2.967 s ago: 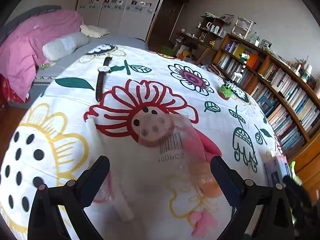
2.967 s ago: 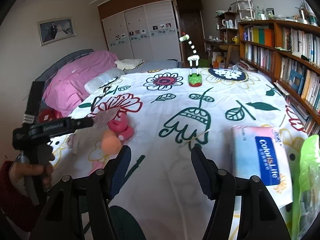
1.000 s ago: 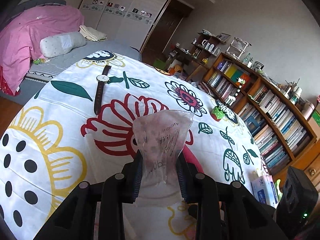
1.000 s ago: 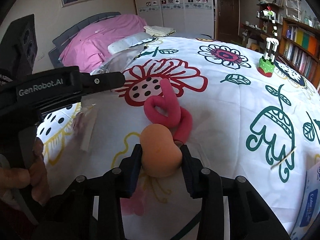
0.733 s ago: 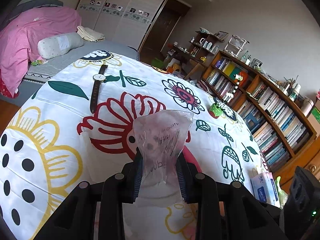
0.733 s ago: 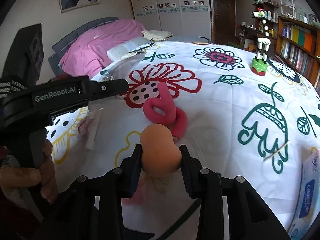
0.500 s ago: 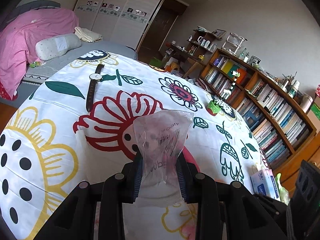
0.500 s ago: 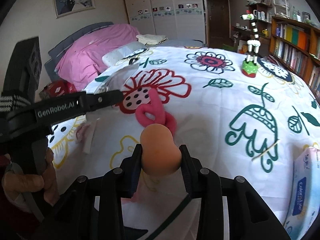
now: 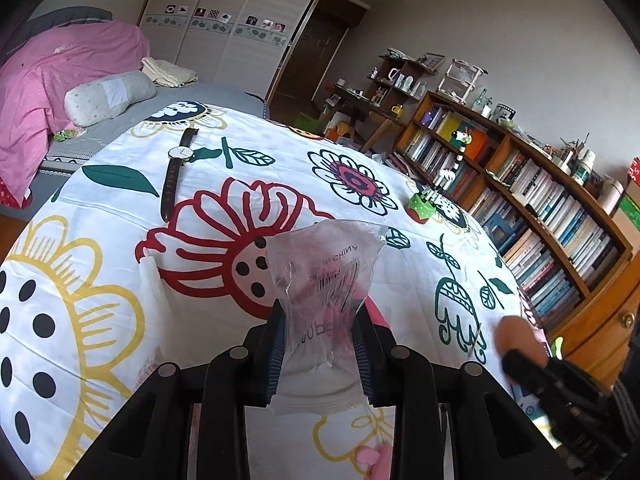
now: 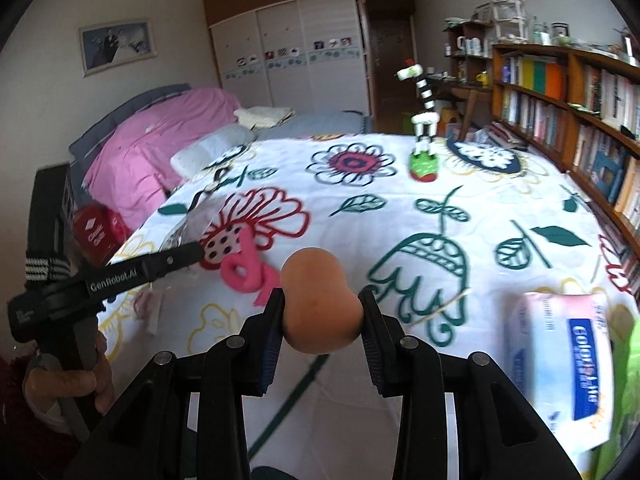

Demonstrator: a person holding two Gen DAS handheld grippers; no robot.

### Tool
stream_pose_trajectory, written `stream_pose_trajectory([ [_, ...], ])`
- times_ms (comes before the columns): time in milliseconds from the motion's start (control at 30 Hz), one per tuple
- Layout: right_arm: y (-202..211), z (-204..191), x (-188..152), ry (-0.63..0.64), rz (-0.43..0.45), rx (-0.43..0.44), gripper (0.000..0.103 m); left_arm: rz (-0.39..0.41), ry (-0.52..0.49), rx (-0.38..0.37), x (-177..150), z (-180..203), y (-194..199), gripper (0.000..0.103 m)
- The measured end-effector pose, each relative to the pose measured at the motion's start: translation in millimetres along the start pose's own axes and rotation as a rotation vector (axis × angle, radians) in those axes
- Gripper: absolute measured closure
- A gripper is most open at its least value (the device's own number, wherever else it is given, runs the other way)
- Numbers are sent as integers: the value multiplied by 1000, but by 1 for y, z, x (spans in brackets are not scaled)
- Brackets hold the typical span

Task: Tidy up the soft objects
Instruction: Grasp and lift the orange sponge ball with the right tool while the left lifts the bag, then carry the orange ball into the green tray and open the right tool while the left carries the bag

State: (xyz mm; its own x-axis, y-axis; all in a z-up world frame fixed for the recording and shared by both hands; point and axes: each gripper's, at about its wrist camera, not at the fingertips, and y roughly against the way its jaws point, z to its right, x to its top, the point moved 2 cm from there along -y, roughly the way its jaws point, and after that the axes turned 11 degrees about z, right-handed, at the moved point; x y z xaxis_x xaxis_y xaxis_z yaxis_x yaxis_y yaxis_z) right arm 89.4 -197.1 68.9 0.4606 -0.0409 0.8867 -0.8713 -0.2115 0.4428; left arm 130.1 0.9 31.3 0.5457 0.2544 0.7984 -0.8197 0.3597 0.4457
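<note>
Flowered bedspread (image 10: 460, 184) under both my tools; on it a tissue pack (image 10: 568, 364) at its right edge, a pink foam loop (image 10: 244, 272) left of centre; above it my left gripper (image 9: 320, 344) pinches a clear plastic bag (image 9: 326, 276), my right gripper (image 10: 322, 320) clamps a peach, seemingly foam lump (image 10: 320, 304).

Both views bright, soft even daylight, no hard shadows on the floral bedspread (image 9: 100, 208). Heavy fisheye: bookshelf (image 9: 552, 216) and wardrobe (image 10: 288, 52) bow, black vignette at the corners. Left wrist view sharp, except the right gripper (image 9: 520, 354) (near the frame edge) is smeared. Right wrist view is motion-blurred overall, worst on the tissue pack (image 10: 568, 360) and the zebra figurine (image 10: 424, 136). Mild glare on the clear plastic bag (image 9: 326, 268).
</note>
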Motion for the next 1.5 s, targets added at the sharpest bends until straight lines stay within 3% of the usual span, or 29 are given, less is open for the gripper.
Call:
stream_pose_trajectory([
  [767,82,91,26,-98,220,-253,66,6,-66,-31,-5,39,8,70],
  [1500,146,193,-3,-259,262,-413,66,-13,-186,-136,-20,133,11,70],
])
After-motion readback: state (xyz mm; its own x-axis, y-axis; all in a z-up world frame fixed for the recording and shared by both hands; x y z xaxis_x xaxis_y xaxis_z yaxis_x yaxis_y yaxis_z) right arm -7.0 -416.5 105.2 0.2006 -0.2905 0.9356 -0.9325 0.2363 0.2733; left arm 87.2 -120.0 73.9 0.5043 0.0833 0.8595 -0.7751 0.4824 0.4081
